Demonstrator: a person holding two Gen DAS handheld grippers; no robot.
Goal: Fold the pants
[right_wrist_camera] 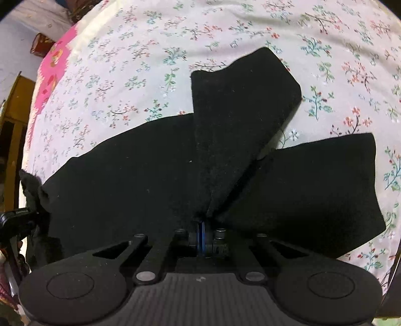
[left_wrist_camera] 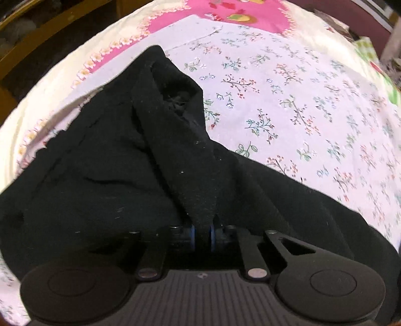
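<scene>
The black pants [left_wrist_camera: 105, 160] lie bunched on a floral bedsheet [left_wrist_camera: 288, 100]. In the left wrist view my left gripper [left_wrist_camera: 202, 234] is shut on a thick fold of the black cloth, which rises between the blue-edged pads and runs up to a crumpled end at the top. In the right wrist view the pants [right_wrist_camera: 130, 170] spread left and right, with one leg end [right_wrist_camera: 240, 95] folded upward. My right gripper [right_wrist_camera: 201, 238] is shut on a pinch of that fabric, pads pressed together. The other gripper shows at the far left edge [right_wrist_camera: 15, 220].
A pink patterned panel [left_wrist_camera: 225, 15] with a cream border covers the far part of the bed. Wooden furniture [right_wrist_camera: 12, 125] stands beyond the bed's left edge. Floral sheet [right_wrist_camera: 150, 50] stretches bare beyond the pants in both views.
</scene>
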